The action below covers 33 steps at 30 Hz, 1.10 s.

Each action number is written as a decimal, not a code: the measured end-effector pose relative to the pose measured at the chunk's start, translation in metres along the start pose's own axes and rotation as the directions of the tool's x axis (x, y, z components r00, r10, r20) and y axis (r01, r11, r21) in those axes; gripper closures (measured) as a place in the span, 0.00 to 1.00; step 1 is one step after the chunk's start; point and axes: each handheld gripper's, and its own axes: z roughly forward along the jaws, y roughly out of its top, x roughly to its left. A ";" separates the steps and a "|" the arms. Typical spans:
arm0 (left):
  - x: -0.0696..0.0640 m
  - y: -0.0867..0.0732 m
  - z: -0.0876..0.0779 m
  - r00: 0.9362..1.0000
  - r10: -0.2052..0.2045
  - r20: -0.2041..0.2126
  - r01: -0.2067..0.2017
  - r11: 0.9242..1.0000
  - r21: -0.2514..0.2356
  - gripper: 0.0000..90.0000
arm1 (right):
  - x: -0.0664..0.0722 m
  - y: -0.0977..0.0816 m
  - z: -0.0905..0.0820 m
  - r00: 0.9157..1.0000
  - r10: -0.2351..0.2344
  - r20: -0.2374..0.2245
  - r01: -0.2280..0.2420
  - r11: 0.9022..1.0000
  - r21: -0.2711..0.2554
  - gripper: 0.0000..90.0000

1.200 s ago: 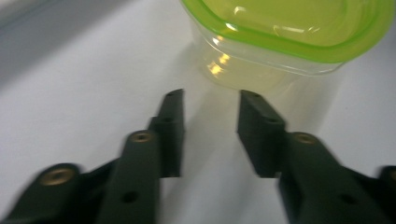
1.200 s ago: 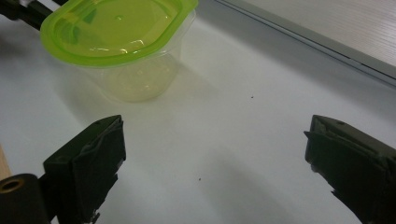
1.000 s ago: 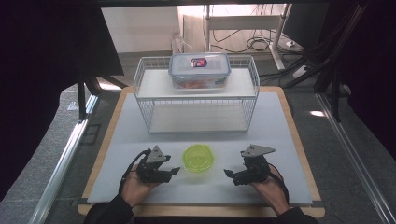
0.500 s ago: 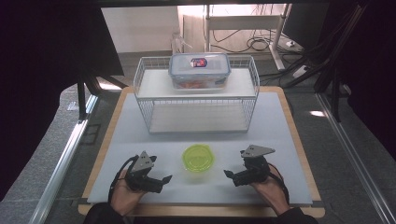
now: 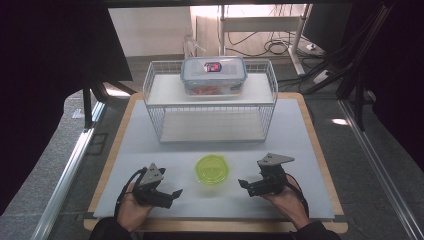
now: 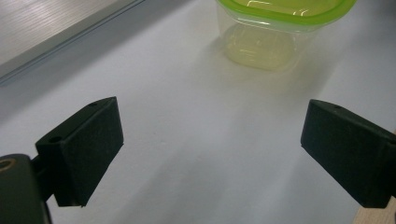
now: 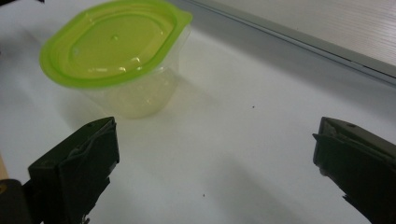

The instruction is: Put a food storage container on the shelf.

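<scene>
Thing in hand: a small clear plastic tub with a lime-green oval lid is standing upright on the white table mat, at the near middle, in front of the white wire shelf rack.

Left gripper: it is being held low over the mat, to the tub's left; its jaws have just been opening and are now spread wide, with nothing between them. In the left gripper view the tub is being seen ahead and off to the right of the gap, well clear of both pads.

Right gripper: it is being held to the tub's right, jaws likewise spread and empty. In the right gripper view the tub is lying ahead and to the left, just beyond the left jaw.

Deciding relation: the tub is being flanked, one gripper on each side, both pointing inward at it; the right one is judged the nearer.

Long axis: the lid's oval is judged to be running roughly across the table, though only slightly.

Background: a clear rectangular lidded food box is resting on the rack's upper shelf, well apart from both hands.
</scene>
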 end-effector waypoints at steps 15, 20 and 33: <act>0.002 -0.001 0.004 1.000 -0.007 0.015 0.007 1.000 0.003 0.07 | -0.011 0.030 0.018 0.976 0.155 -0.151 -0.155 0.988 0.011 0.23; 0.001 -0.001 0.005 1.000 0.000 0.017 0.000 1.000 0.007 0.08 | -0.011 0.039 0.034 0.953 0.223 -0.206 -0.212 0.975 0.073 0.39; 0.000 -0.002 0.005 1.000 0.013 0.024 -0.014 1.000 0.009 0.09 | -0.017 0.045 0.058 0.892 0.359 -0.276 -0.325 0.932 0.160 0.75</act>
